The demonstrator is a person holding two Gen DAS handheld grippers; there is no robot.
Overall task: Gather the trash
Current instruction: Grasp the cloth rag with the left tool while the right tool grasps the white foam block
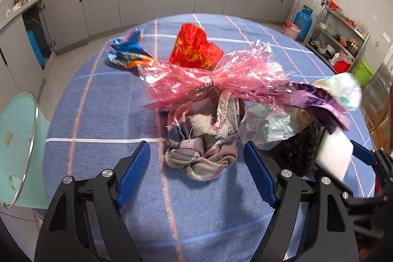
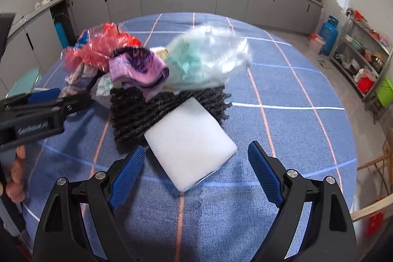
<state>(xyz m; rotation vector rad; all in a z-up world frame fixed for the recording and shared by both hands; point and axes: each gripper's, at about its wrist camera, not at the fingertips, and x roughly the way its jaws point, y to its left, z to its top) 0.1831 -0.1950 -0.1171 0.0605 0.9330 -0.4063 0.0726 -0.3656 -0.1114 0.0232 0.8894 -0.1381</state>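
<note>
A grey-cabinet kitchen surrounds a round table under a blue checked cloth; the trash lies heaped on it. From the left: a blue snack wrapper, a red foil wrapper, pink cellophane over a crumpled rag, a purple packet, a clear bag with green print, dark knitted fabric and a white foam block. The left gripper stands part open, its pads either side of the rag without touching; the right gripper is wide around the foam block's near corner, pads apart from it. No print on the wrappers is readable; lettering on the left gripper's side is too blurred.
</note>
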